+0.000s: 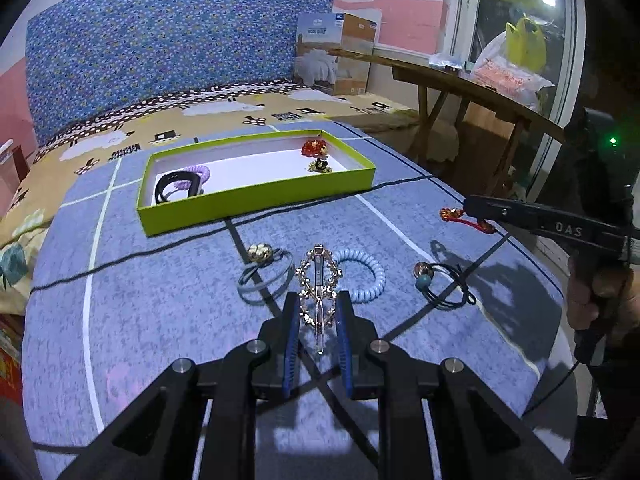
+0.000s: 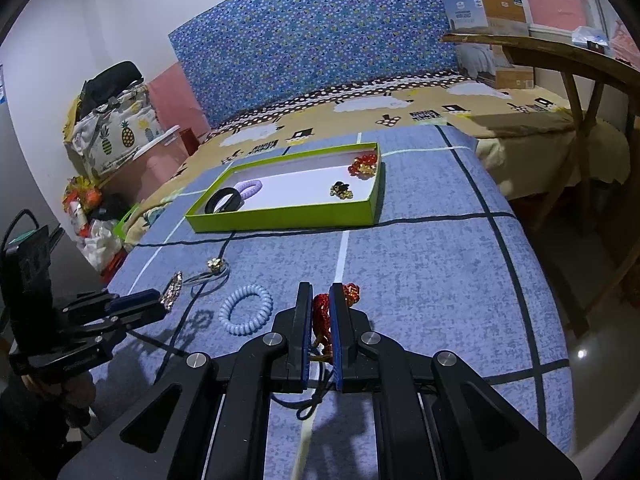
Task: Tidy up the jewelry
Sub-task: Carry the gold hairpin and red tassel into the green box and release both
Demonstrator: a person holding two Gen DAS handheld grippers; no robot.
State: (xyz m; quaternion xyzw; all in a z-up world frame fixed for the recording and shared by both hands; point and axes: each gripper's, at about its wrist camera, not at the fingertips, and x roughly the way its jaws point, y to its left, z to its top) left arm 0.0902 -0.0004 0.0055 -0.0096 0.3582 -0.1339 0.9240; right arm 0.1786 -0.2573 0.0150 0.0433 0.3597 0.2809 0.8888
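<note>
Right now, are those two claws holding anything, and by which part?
Left gripper holds the gold clip by its near end; right gripper holds the red ornament around its middle.

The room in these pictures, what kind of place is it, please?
Most likely a bedroom in a home. The jewelry lies on a bed with a blue checked blanket, a sheet printed with sheep shows behind it, and a padded floral headboard stands against the wall.

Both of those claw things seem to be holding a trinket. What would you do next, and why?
Probably carry the gold hair clip in the left gripper forward and over the green box. The clip sits between its pads, clear of the blue quilt, and the box already holds other sorted pieces. The right gripper, clamped on a red beaded tie, could follow.
</note>
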